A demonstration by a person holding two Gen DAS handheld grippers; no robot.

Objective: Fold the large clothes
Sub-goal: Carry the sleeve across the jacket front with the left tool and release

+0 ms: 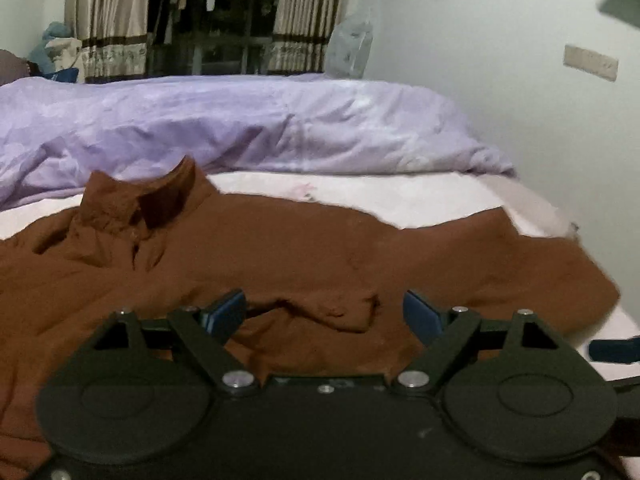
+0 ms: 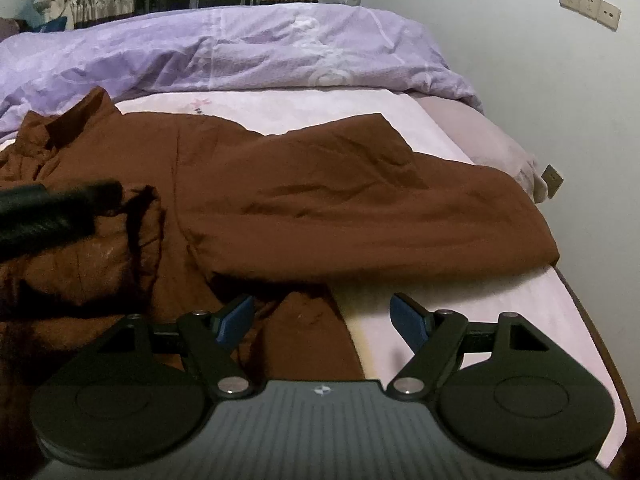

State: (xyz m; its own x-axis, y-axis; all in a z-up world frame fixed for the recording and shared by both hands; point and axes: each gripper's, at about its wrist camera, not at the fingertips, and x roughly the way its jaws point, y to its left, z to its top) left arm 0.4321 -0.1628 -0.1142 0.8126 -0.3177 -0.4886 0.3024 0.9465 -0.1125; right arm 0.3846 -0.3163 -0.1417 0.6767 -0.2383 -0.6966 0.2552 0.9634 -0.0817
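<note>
Both our grippers hang released over the brown shirt spread on the bed.

Our left gripper has its jaws spread wide above a rumpled fold, gripping nothing; our right gripper gapes at the shirt's near edge, by the bed's right edge. Behind the collar, a lilac duvet heaps along the bed's far edge.

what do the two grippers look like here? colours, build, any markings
Both match: left gripper and right gripper have black linkage arms with silver pivot screws, round black discs either side, and blue pads. The right body is grey and ribbed with a small round emblem; the left body looks plain black. No sleeves or cables visible.
</note>
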